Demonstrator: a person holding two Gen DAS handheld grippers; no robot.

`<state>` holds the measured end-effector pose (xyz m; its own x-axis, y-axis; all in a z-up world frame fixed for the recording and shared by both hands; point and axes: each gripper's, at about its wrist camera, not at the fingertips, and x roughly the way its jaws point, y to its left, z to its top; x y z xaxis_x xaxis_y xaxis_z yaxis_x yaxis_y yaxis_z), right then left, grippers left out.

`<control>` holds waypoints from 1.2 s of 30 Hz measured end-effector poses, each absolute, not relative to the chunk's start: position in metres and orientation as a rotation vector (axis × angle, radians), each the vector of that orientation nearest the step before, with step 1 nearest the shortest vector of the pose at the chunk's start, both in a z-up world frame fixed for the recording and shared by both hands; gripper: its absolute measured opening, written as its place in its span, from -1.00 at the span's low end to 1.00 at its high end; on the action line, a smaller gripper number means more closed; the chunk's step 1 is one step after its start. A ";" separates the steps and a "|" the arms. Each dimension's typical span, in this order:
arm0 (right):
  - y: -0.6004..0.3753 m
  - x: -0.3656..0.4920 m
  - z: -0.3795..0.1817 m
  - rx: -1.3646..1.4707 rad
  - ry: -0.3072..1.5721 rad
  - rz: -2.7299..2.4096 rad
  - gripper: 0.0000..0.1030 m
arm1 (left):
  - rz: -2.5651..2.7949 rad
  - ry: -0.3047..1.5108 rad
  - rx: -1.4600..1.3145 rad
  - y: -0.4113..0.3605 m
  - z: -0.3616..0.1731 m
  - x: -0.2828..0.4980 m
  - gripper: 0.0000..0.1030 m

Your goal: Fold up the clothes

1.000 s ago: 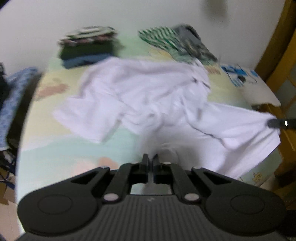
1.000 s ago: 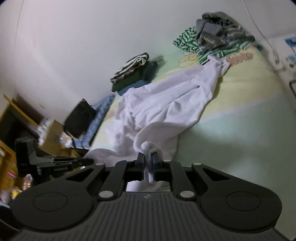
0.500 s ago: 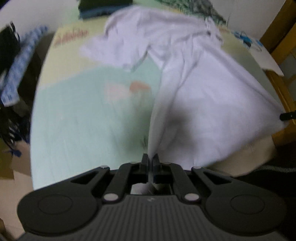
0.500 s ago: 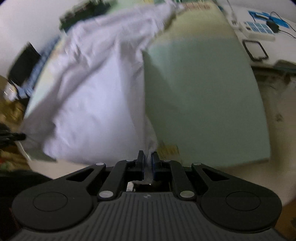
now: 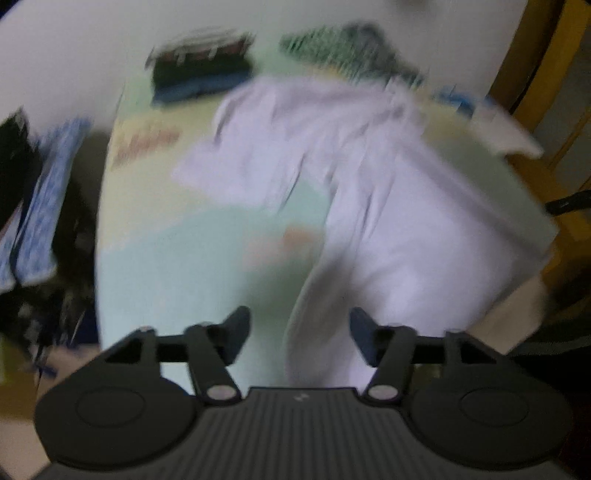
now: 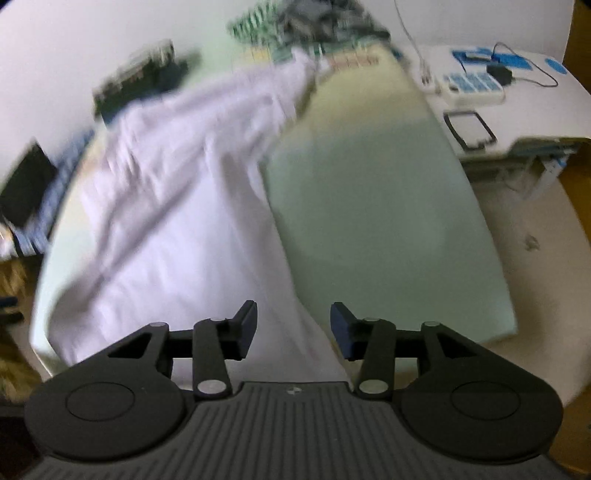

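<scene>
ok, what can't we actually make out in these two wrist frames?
- White shirt: its near hem is hidden behind the gripper bodies in both views; motion blur smears the folds.
- Folded pile: left view blur leaves the garments indistinct.
- Striped heap: cut by the top edge in the right view, blurred.
- Gadget on the side table: too small to identify.

I see a big white cloth shirt (image 5: 388, 206) lying spread out, wrinkled, its bottom hanging over the edge.
</scene>
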<state>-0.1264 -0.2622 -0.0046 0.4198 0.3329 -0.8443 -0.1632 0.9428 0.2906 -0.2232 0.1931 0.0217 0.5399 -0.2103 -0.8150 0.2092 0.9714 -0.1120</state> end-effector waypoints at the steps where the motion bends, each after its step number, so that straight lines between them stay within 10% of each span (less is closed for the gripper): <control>1: -0.260 -0.124 -0.005 0.177 1.070 0.318 -0.09 | -0.262 0.954 -0.006 0.186 0.019 -0.214 0.41; 12: -0.171 -0.092 -0.027 0.079 0.874 0.317 -0.27 | -0.062 0.950 -0.027 0.150 -0.043 -0.097 0.23; 18: -0.169 -0.044 -0.033 0.055 0.895 0.282 -0.26 | -0.049 0.997 0.050 0.169 -0.061 -0.057 0.47; 27: -0.170 0.063 -0.057 -0.106 0.863 0.259 0.22 | 0.037 1.053 0.044 0.169 -0.089 -0.018 0.47; 33: -0.171 0.125 -0.083 -0.138 0.883 0.204 0.18 | 0.091 1.040 0.003 0.181 -0.086 0.003 -0.32; 36: -0.179 0.144 -0.085 -0.035 0.885 0.248 -0.43 | 0.156 1.037 0.008 0.188 -0.083 0.015 -0.73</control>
<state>0.1438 -0.1795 -0.0846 0.6061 0.2006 -0.7697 -0.2291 0.9707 0.0725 0.0146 0.1881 -0.0830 0.4983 0.1332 -0.8567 -0.1252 0.9888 0.0809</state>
